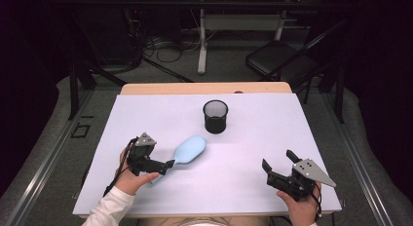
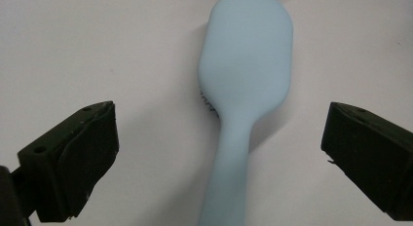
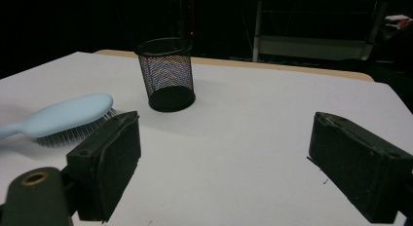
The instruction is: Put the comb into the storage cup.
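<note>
My left hand-held gripper (image 2: 219,153) open, straddling handle of light-blue hairbrush (image 2: 243,84), bristles down on worktop (image 1: 272,138). Right hand-held gripper (image 1: 280,168) open, empty. Should centre handle, close squarely, lift level.

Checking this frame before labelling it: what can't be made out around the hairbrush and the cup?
- Hairbrush handle end: cut off by the bottom edge, left gripper view.
- Its bristles: facing down, hidden under the brush, high view.
- Inside of the mesh cup: too small and dark, high view.
</note>
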